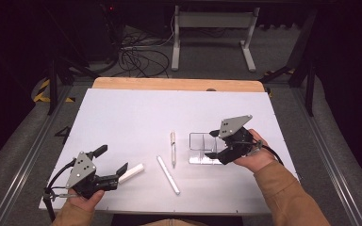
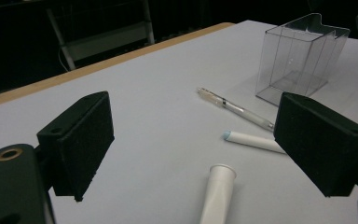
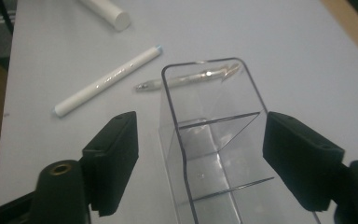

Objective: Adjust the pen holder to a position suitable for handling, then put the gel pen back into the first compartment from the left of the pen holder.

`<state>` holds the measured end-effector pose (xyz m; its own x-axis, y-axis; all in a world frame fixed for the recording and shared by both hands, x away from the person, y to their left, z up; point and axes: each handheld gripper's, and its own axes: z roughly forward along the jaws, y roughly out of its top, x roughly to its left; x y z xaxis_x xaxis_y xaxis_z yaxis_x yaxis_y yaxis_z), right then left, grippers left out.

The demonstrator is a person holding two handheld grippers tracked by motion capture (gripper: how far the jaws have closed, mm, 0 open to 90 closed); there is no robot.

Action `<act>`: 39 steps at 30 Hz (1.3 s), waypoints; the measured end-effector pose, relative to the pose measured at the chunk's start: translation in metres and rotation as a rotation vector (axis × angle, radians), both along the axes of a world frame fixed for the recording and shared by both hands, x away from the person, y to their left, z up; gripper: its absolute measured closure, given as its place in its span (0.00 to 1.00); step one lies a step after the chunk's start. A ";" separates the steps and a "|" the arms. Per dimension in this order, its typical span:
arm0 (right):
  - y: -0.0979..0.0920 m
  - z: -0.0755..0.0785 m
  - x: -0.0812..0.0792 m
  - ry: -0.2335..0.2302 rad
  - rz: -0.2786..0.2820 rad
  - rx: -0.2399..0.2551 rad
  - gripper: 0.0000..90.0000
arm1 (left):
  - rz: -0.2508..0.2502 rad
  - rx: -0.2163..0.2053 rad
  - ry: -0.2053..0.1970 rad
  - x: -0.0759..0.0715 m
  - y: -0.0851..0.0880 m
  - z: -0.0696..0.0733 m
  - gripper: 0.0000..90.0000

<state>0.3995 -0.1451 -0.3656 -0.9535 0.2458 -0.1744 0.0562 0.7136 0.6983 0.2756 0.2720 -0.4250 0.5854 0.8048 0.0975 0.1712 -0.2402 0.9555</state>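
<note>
A clear plastic organiser box (image 1: 199, 149) with several compartments stands on the white table (image 1: 136, 113), right of centre. My right gripper (image 1: 212, 144) is open around its near end. In the right gripper view the box (image 3: 214, 154) stands between the two black jaws with a gap on the left side. Left of the box lie a clear pen (image 1: 173, 147), a white marker (image 1: 168, 175) and a short white tube (image 1: 132, 173). My left gripper (image 1: 112, 160) is open near the front left. The white tube (image 2: 216, 193) lies just ahead of it, not gripped.
The wooden table edge (image 1: 179, 84) runs along the far side. Beyond it are a metal stand (image 1: 212, 28) and cables (image 1: 139, 56) on the floor. The far half of the white surface holds nothing.
</note>
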 end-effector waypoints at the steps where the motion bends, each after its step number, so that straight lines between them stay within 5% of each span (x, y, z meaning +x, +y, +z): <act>1: -0.001 0.001 -0.001 -0.007 -0.009 0.018 0.27 | 0.000 0.000 -0.001 0.000 0.000 0.000 0.14; 18: -0.008 0.015 -0.025 -0.081 -0.118 0.297 0.07 | 0.002 -0.020 0.006 0.005 0.001 0.004 0.14; 39: -0.032 -0.001 -0.044 -0.113 -0.205 0.428 0.00 | -0.008 0.027 0.091 0.016 -0.014 0.014 0.12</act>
<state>0.3559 -0.1768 -0.3669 -0.8586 0.4992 -0.1166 0.0722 0.3431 0.9365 0.2914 0.2577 -0.4110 0.5993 0.7979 0.0653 0.2553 -0.2677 0.9291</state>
